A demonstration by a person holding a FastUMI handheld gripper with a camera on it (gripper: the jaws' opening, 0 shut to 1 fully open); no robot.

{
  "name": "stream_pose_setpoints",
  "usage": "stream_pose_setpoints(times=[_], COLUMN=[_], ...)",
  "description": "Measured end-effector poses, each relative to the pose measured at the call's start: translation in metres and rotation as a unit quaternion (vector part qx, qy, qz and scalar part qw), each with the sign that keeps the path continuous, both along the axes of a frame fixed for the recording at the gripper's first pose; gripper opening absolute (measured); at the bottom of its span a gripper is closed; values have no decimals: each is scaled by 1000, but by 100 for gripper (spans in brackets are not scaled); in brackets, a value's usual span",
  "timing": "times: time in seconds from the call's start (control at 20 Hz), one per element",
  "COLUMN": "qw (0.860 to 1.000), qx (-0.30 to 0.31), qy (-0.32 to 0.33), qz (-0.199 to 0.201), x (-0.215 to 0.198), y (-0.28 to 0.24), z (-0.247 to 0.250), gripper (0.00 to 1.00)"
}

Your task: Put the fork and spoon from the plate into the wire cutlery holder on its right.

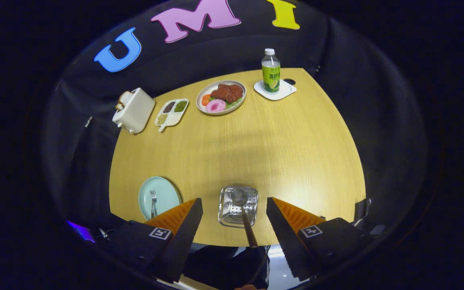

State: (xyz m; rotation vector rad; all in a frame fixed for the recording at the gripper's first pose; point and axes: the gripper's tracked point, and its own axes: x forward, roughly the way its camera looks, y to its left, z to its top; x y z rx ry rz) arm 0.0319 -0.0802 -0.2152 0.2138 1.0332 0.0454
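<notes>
Leftmost: white toaster [134, 110] at the far left corner of the wooden table [288, 153], bread in its slot. Next, white divided tray [171, 112] of beans and grains. Near edge, pale blue plate [158, 196], fork [153, 202] lying on it, tines away from the camera, just ahead of the left finger. Far side, oval dish [221, 97] of meat and vegetables. Centre near edge, wire cutlery holder [238, 206], right of the plate, between the fingers; spoon [243, 213] standing in it, bowl inside, handle slanting toward the camera. Gripper [234, 208]: fingers wide apart, one each side of the holder, touching nothing. Far right, green-labelled bottle [271, 71] upright on white coaster [275, 90].
</notes>
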Motion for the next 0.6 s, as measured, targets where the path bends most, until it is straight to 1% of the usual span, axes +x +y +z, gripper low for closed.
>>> stream_pose_setpoints(times=[0.2,0.35,0.45,0.6], qw=[997,993,991,991], qx=[14,18,19,37], qy=[-70,-107,-113,-86], qz=[23,47,66,97], x=[-11,-21,-27,-42], y=[49,93,125,182], z=[43,51,40,4], gripper=[99,99,99,99])
